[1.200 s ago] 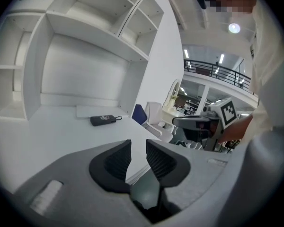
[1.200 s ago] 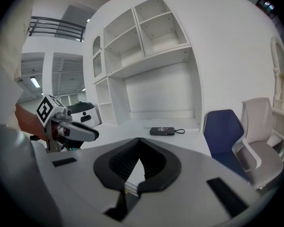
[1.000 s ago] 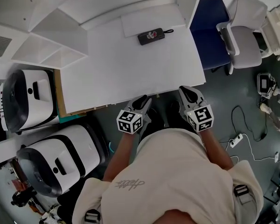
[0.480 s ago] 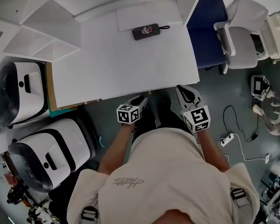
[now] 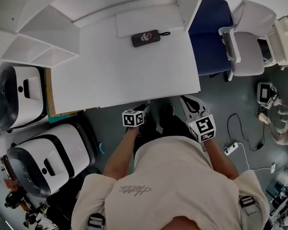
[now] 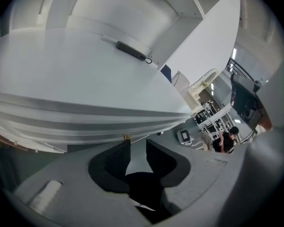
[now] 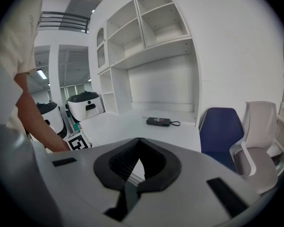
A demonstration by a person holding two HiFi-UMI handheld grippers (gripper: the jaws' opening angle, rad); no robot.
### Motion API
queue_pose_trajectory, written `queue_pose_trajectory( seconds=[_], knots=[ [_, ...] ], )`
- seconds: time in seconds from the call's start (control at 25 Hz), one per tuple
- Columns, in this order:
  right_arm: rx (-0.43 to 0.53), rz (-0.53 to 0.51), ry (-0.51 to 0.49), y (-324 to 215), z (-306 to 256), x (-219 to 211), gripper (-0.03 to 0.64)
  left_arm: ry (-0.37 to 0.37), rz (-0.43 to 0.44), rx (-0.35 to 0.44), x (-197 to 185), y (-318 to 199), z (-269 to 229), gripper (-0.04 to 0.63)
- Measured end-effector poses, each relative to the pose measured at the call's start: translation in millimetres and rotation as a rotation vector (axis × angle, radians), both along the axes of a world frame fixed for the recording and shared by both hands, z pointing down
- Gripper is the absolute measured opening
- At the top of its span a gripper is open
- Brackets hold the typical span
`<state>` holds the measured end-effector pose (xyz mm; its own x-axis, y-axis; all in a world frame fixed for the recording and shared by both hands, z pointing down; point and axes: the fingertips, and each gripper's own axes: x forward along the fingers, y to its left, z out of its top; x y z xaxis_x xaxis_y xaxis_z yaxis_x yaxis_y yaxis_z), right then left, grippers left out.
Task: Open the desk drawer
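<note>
The left gripper (image 5: 145,108) hangs low at the desk's (image 5: 134,71) front edge, fingers spread slightly with nothing between them. It aims at what seems to be the drawer front (image 6: 75,122) tucked under that edge, apparently shut, probably to hook its lip. The right gripper (image 5: 188,101), fingertips pressed together and empty, hovers near the front right corner, likely just standing clear
</note>
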<state>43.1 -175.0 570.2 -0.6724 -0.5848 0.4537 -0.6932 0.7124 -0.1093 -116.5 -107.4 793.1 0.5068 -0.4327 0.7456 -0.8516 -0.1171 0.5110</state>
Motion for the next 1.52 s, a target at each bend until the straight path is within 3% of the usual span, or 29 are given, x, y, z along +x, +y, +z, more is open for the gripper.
queue_pose_trajectory(
  seconds=[0.36,0.48,0.64,1.0,1.2,1.36,1.52],
  knots=[
    [0.007,-0.114,0.007,-24,10,0,0.003,-0.061,-0.102,-0.057,9,-16,42,0.096],
    [0.007,-0.129,-0.005,-31,9,-1,0.003,-0.101,-0.103,-0.078,4,-17,47,0.097],
    [0.001,-0.151,-0.002,-38,11,-1,0.002,-0.095,-0.11,-0.095,4,-19,50,0.098],
    [-0.028,-0.125,-0.016,-52,17,13,0.002,-0.121,-0.163,-0.135,2,-26,60,0.082],
    [-0.035,-0.113,-0.017,-60,25,20,0.003,-0.146,-0.119,-0.155,5,-28,60,0.081],
    [-0.036,-0.098,-0.033,-65,27,19,0.003,-0.198,-0.035,-0.167,7,-25,59,0.083],
    [-0.037,-0.091,-0.049,-64,26,14,0.003,-0.184,-0.008,-0.18,11,-16,59,0.083]
  ],
)
